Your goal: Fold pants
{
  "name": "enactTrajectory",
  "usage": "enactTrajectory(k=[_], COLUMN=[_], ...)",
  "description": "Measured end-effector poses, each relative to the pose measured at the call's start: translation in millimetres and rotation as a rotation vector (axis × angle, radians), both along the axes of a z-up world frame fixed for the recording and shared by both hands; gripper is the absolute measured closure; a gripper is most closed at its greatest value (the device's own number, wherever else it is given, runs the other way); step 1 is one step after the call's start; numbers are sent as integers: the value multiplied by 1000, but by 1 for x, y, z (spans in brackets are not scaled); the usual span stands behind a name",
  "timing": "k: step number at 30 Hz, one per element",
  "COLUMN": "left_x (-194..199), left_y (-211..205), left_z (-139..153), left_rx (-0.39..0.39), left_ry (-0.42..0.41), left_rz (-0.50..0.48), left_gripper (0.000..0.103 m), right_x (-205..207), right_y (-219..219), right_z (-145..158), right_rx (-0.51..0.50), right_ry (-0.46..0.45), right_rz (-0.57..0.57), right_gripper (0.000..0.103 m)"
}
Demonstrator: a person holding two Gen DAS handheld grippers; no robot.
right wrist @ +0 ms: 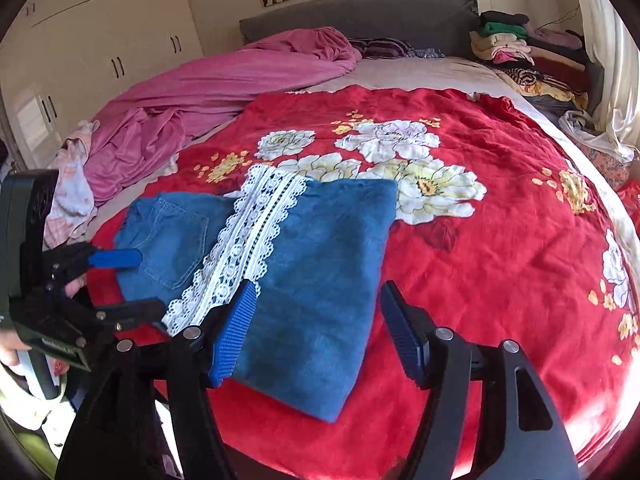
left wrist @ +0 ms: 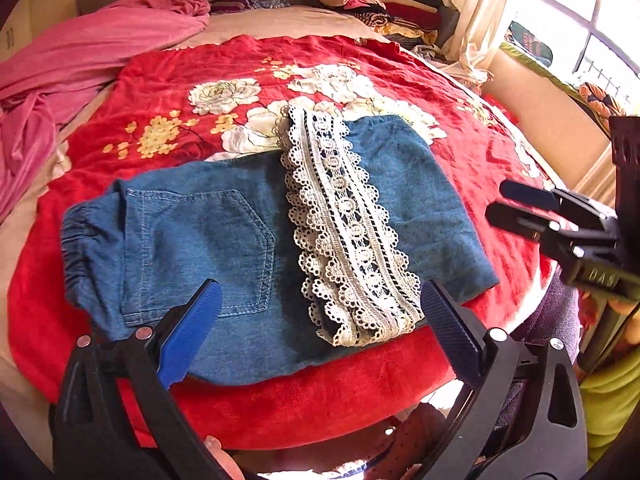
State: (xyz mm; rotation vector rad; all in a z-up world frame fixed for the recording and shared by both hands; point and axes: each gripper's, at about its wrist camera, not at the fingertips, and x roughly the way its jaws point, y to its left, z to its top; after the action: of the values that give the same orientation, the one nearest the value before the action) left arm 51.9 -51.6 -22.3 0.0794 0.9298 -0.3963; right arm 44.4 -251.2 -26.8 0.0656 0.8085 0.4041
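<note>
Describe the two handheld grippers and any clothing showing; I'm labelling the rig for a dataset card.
The left gripper and the right gripper look alike: black angular frames with silver rivets at the pivots and two ridged blue pads on the fingers. Seen from the other camera, each shows pale lettering on its black body, too small to read. A yellow-green sleeve shows at the right hand.
</note>
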Motion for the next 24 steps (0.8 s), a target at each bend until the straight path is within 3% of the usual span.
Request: enactTrajectory(k=[12,15,24], left_x=[-14,-15,-18], left_y=[21,33,91], left_z=[20,21,38], left_rx=[-3,-9,10], left_ry=[-57,-62,-172], left_rz=[74,95,257], left_gripper=[10,10,10], right_x=[-4,-9,-12], right_y=[57,57,51], right_z=[-56,-42,23], right_rx=[-67,-39,-37], right_ry=[187,189,35], right_rz=[116,130,81], right_gripper=[37,33,30])
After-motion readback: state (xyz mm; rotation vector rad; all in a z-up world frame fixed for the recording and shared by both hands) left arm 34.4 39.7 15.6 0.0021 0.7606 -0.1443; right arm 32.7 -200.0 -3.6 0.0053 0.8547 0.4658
